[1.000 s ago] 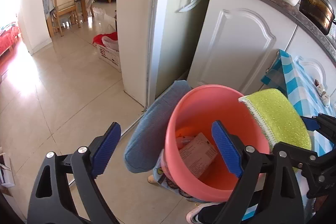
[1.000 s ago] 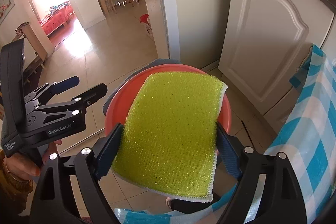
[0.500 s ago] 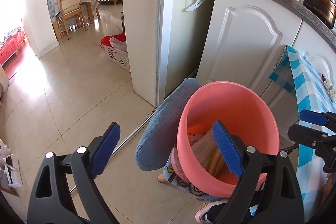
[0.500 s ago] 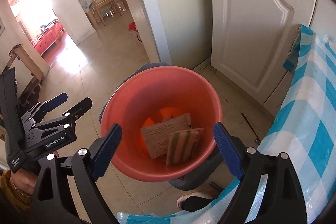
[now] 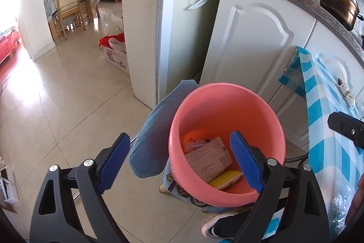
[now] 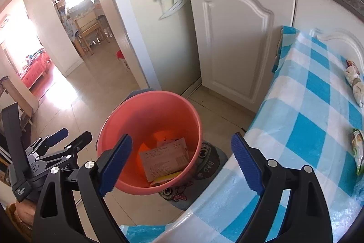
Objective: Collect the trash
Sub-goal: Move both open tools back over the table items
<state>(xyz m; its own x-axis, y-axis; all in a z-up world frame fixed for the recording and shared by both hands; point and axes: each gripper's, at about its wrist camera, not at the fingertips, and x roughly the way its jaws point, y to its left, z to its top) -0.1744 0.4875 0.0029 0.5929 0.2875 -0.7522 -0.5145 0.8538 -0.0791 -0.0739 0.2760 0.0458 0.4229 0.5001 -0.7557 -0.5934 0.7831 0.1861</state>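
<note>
The pink bucket (image 5: 227,142) stands on the tiled floor (image 5: 68,106) just beside the table with the blue checked cloth (image 6: 318,106), a patterned mat (image 6: 204,165) under it and a blue cushion (image 5: 157,133) against its far side. Inside lie a printed paper packet (image 5: 208,158), a yellow sponge (image 5: 225,179) below it, and an orange item (image 6: 162,137) at the bottom.

Trash not yet collected is on the cloth: a crumpled white wrapper (image 6: 355,81) near the far edge and a green-edged packet (image 6: 358,149) nearer the right gripper.

The left gripper (image 5: 179,161) hangs above the bucket's near rim, jaws spread wide, nothing between them. The right gripper (image 6: 182,161) is over the gap between bucket and table, likewise wide and empty.

Risks, as judged:
- The left gripper's right finger is close to the rim; a careless swing could tip the light bucket.
- The wrappers are thin and lie flat, so the cloth may be pinched with them and dragged.
- The cloth has a glossy cover, so a packet may slide away from closing jaws.
- The bucket is below the table edge; a drop made short of the rim would land on the mat
</note>
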